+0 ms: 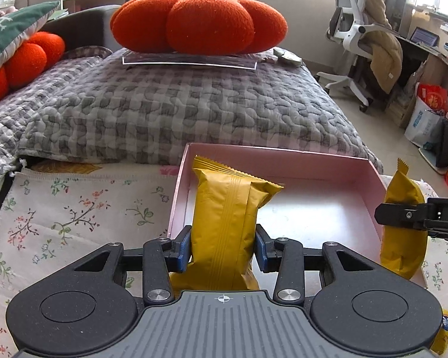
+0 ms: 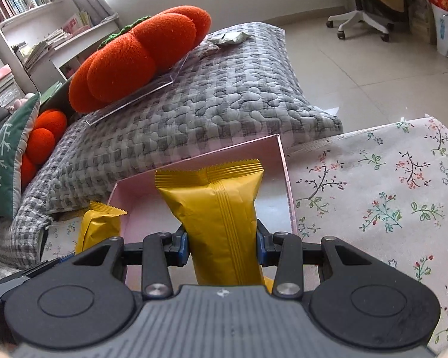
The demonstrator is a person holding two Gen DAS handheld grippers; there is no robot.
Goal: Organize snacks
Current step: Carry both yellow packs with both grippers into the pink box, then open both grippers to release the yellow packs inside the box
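Observation:
My left gripper (image 1: 223, 250) is shut on a yellow snack packet (image 1: 227, 217) and holds it over the left part of an open pink box (image 1: 283, 156). My right gripper (image 2: 222, 249) is shut on a second yellow snack packet (image 2: 221, 208) over the same pink box (image 2: 280, 161). In the left wrist view the right gripper's packet (image 1: 403, 229) shows at the box's right edge. In the right wrist view the left gripper's packet (image 2: 97, 226) shows at the box's left edge. The box floor looks bare.
The box sits on a floral cloth (image 2: 373, 194) against a grey quilted cushion (image 1: 179, 110). An orange pumpkin pillow (image 1: 200, 24) on a clear sheet lies farther back. A white office chair (image 1: 355, 32) and bags (image 1: 427, 113) stand on the tiled floor at right.

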